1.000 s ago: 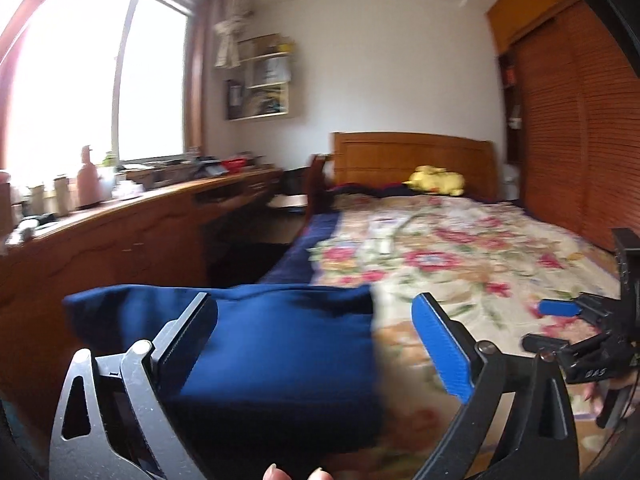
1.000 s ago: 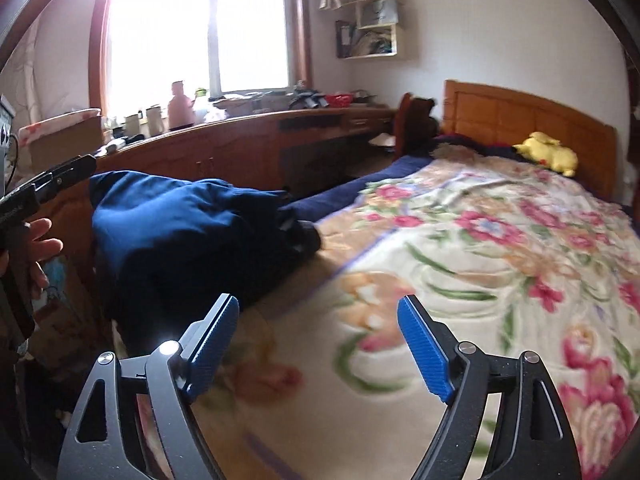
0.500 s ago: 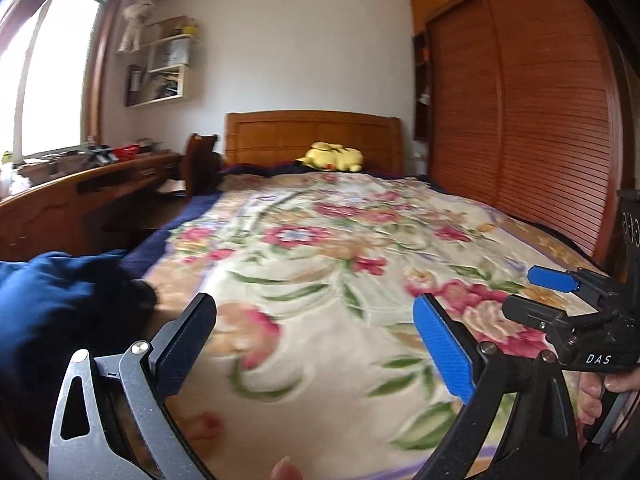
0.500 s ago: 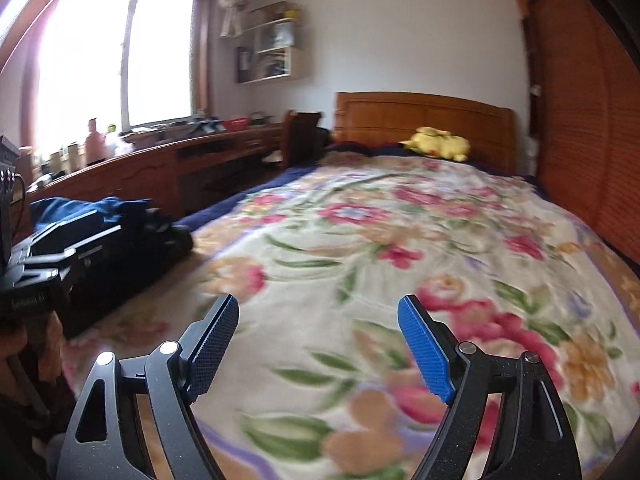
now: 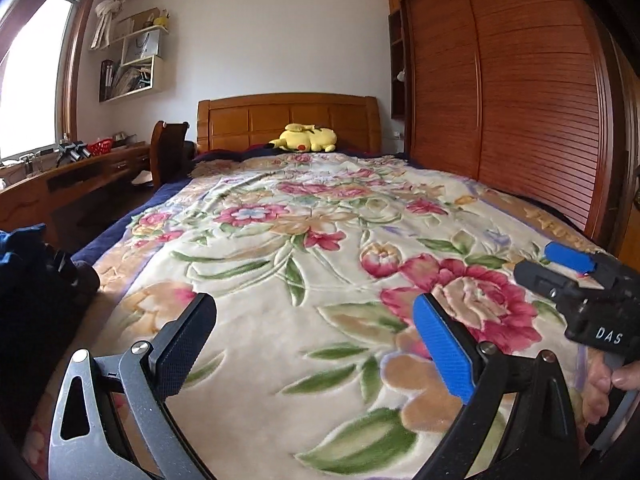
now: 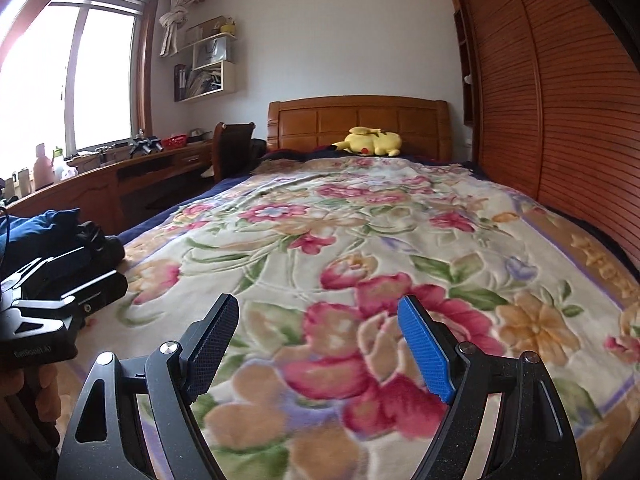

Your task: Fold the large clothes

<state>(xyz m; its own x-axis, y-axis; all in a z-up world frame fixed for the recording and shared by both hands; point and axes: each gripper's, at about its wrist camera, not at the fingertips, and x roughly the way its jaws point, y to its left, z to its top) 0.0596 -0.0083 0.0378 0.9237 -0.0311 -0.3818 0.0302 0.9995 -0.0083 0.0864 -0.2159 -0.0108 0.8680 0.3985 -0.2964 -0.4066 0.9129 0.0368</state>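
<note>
Bottles (image 6: 43, 166) by window only in right view, both tools empty

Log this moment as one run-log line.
left gripper: open, empty | right gripper: open, empty | both over floral blanket | blue clothes: bunched at bed's left edge, untouched

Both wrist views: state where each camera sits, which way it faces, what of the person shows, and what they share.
Left wrist: sits on the left hand-held gripper, jaws open and empty, facing up the floral blanket to the headboard; the right hand shows at right.
Right wrist: sits on the right hand-held gripper, open and empty, facing the same way; the left hand-held gripper's body is at left.
Shared: blanket, headboard, yellow plush toy, navy garment, wardrobe.
</note>
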